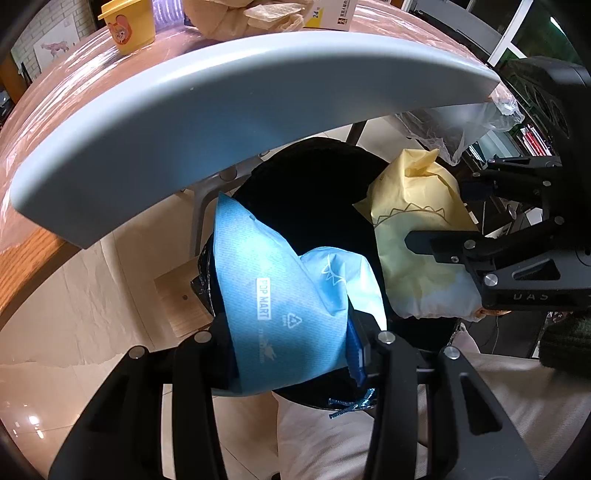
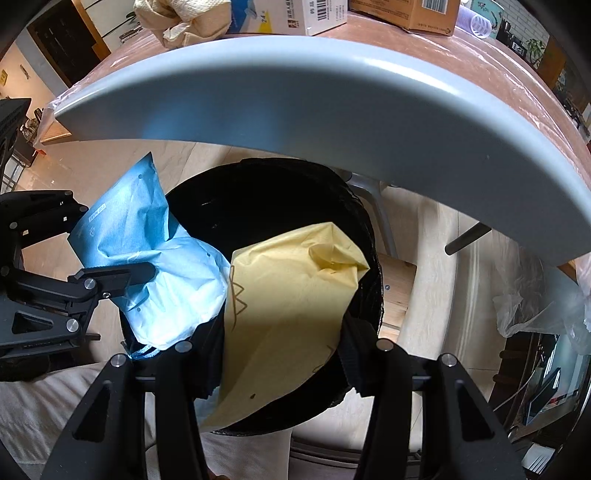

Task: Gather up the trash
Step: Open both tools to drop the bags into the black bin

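While both bags hang over the mouth of the black-lined trash bin (image 2: 280, 192), each gripper is closed on its own bag. The left gripper (image 1: 295, 343) pinches the blue Pop Mart bag (image 1: 280, 295) at its lower end, jaws nearly together with the film crushed between them; the bag rises toward 11 o'clock in the left wrist view. The right gripper (image 2: 284, 354) likewise clamps the yellow bag (image 2: 291, 295), which leans toward 1 o'clock over the bin. Both bags appear to be thin, crumpled film: light, soft, probably slippery, and apt to cling to the pads on release. A pinch on a bunched fold near an edge, as here, seems the soundest hold. The grey table edge (image 2: 295, 96) overhangs the bin at 12 o'clock, with crumpled tissue (image 2: 177, 22) above.
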A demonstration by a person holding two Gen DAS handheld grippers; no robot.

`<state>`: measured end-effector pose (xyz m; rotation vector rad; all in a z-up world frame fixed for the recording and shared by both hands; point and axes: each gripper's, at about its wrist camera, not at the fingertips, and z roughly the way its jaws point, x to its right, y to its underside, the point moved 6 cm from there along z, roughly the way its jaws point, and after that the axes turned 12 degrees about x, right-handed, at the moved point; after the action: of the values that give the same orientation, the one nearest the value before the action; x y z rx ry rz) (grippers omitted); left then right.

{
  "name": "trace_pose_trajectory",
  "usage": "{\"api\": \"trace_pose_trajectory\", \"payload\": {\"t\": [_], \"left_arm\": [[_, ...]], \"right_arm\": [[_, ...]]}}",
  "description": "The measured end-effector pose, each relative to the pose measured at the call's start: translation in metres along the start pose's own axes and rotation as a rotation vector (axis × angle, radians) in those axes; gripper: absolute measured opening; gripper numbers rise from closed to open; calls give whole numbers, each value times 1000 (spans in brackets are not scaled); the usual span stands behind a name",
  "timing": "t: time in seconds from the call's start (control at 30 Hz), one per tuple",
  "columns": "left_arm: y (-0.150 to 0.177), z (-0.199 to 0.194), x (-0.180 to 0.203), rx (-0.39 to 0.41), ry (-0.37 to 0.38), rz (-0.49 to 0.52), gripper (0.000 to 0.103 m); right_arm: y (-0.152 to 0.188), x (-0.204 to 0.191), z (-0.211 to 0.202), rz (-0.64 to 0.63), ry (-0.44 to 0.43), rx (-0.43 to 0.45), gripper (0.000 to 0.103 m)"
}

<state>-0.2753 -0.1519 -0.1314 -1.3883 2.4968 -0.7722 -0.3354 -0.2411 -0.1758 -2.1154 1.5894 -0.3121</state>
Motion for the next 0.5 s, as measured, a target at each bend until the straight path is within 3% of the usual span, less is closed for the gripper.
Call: {"api": "trace_pose_trajectory", "payload": {"t": [0.17,0.23,0.27,0.3,0.33,0.5], "left_arm": [[-2,1,1,13,11,7,45],[-4,-1,0,32,24,-1,55],[-5,-2,-1,43,20,-6,61],[-7,-4,-3,57,31,-15,74],[-8,-6,-4,70,48,-27,81],[-10,-14,-11,80,47,-49,85]], "right_arm": [[-2,1,-1,-1,7,3,51],[-4,3,-4,7,13,19,57],[-5,3,-5,15,15,25,71],[-5,4,-7,22,13,31,75],[-6,4,-10,37,2,42,77],[-7,7,-24,64,-4,63,77]]}}
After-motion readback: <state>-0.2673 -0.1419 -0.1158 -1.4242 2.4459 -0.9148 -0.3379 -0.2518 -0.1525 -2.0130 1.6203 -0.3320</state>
